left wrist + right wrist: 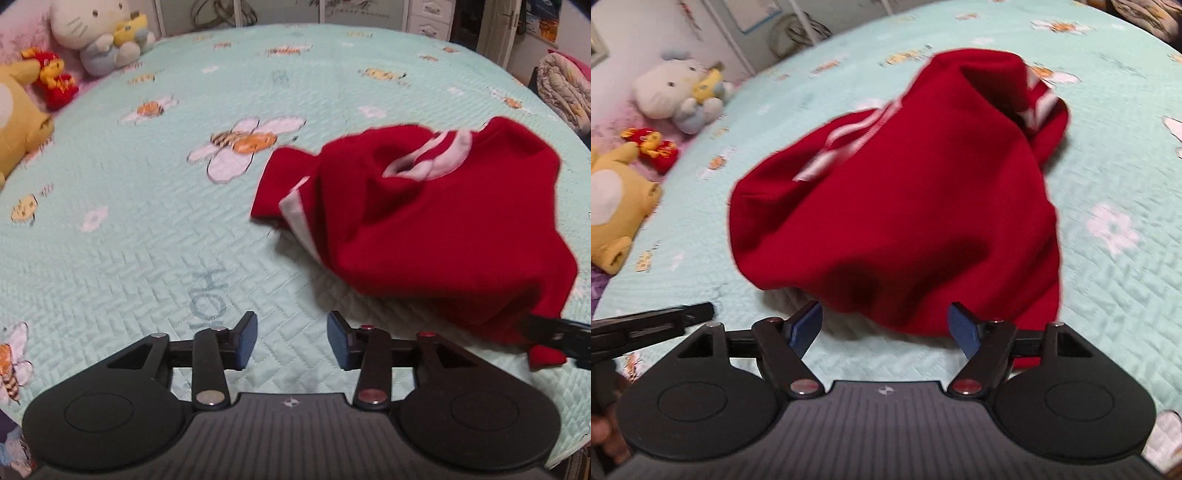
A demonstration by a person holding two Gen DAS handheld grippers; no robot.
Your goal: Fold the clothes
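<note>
A red garment (436,221) with white stripes sits bunched on the pale green quilt (147,221), right of centre in the left wrist view. It looks blurred, and a shadow lies under its near edge. My left gripper (291,339) is open over bare quilt, left of the garment, with nothing between its blue pads. In the right wrist view the garment (905,206) fills the middle. My right gripper (884,326) is open, and the red hem hangs just beyond and between its fingertips, with neither pad pressing on it. The right gripper's finger (561,334) shows under the cloth's corner.
Plush toys lie along the bed's far left: a white cat (96,33), a yellow bear (18,110) and a small red toy (55,79). A rolled blanket (565,92) sits beyond the bed's right edge. Cabinets stand behind the bed. The left gripper (653,325) shows at the right wrist view's left edge.
</note>
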